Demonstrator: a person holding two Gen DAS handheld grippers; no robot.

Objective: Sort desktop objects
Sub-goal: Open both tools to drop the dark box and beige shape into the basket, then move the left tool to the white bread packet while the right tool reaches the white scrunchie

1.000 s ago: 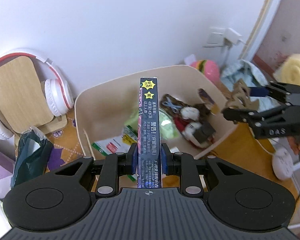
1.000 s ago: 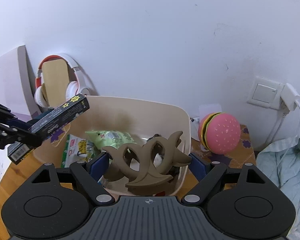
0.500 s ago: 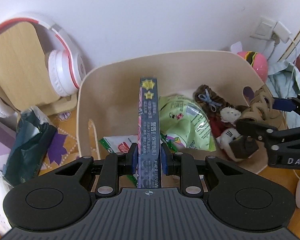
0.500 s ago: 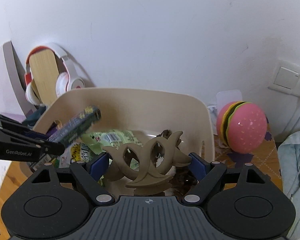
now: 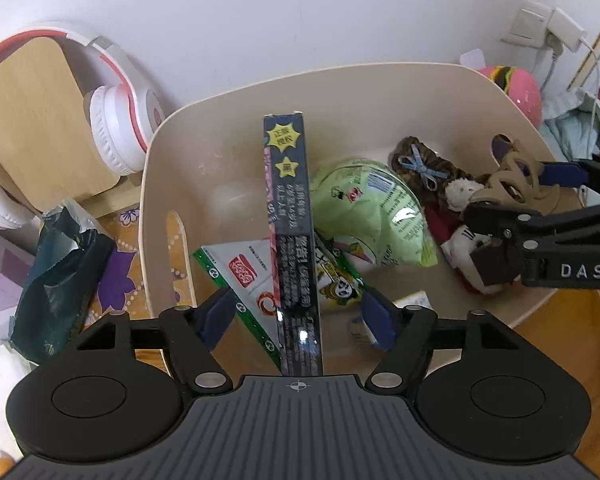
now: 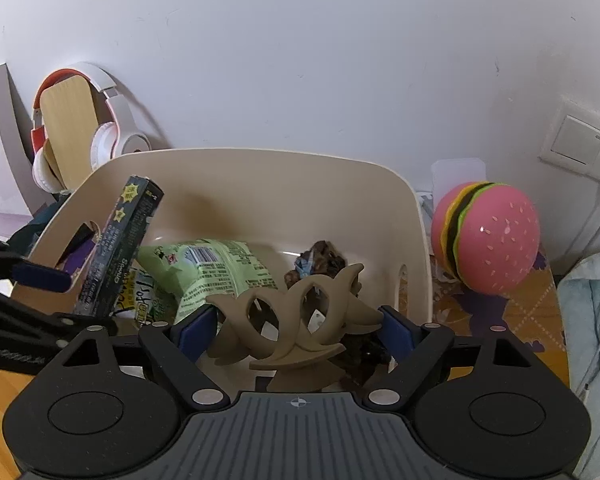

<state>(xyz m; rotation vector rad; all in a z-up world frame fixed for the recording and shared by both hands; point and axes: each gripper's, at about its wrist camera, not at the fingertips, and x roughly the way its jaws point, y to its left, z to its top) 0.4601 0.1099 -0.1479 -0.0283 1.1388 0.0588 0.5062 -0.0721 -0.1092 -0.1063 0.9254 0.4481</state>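
Observation:
A beige bin (image 5: 380,70) holds snack packets, among them a green bag (image 5: 364,208), and a brown plush toy (image 5: 424,164). A long dark box (image 5: 288,208) stands on end inside the bin, between the pads of my left gripper (image 5: 296,312). Its jaws are opening and both blue pads stand clear of the box. In the right wrist view the box (image 6: 116,240) leans at the bin's left side. My right gripper (image 6: 296,332) hangs over the bin's right half, shut on a brown hair clip (image 6: 292,320), with a pad at each end of it.
White and red headphones (image 5: 116,128) hang on a wooden stand left of the bin, with a dark green bag (image 5: 56,272) below them. A pink burger toy (image 6: 488,236) sits right of the bin (image 6: 260,156), near a wall socket (image 6: 576,144) and light blue cloth (image 6: 592,312).
My left jaws have spread off the dark box, which now stands loose in the bin. Both grippers have come down closer over the bin. The right one keeps its hold on the hair clip.

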